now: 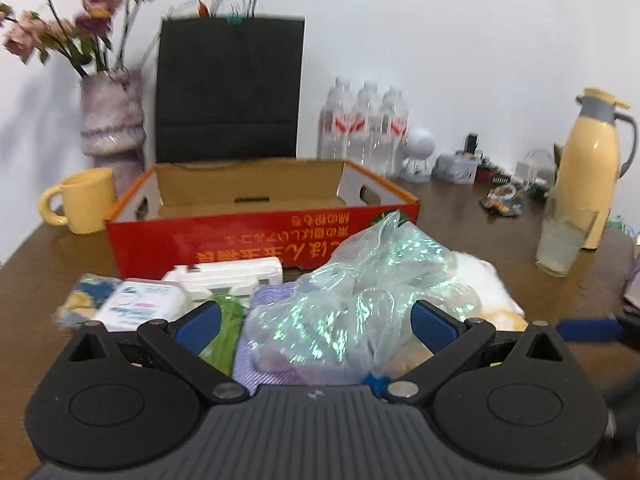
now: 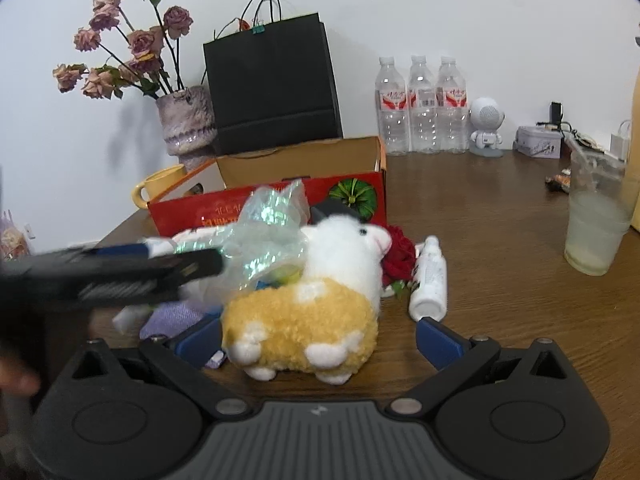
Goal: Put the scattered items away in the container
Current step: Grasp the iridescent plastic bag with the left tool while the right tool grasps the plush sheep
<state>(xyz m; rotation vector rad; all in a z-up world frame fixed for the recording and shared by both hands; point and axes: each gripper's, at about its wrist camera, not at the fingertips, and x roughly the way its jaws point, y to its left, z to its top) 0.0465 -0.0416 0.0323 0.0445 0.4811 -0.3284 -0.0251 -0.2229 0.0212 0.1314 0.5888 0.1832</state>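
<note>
An open red cardboard box (image 1: pixel 256 236) stands behind a pile of items; it also shows in the right wrist view (image 2: pixel 280 204). My left gripper (image 1: pixel 316 320) is open around a shiny crinkled plastic bag (image 1: pixel 376 288). Beside it lie a white pack (image 1: pixel 140 304), a white device (image 1: pixel 236 276), a green wrapper (image 1: pixel 226 320) and a purple cloth (image 1: pixel 272 296). My right gripper (image 2: pixel 320 340) is open around a yellow and white plush sheep (image 2: pixel 320 312). A red rose (image 2: pixel 400 258) and a white bottle (image 2: pixel 430 280) lie right of the sheep. The left gripper (image 2: pixel 120 268) reaches across to the bag (image 2: pixel 264 236).
A yellow mug (image 1: pixel 86 200), a vase of dried roses (image 1: pixel 112 120), a black paper bag (image 1: pixel 228 88) and water bottles (image 1: pixel 364 124) stand behind the box. A yellow thermos (image 1: pixel 592 160) and a plastic cup (image 1: pixel 564 240) are at the right. A robot figurine (image 2: pixel 486 128) stands by the wall.
</note>
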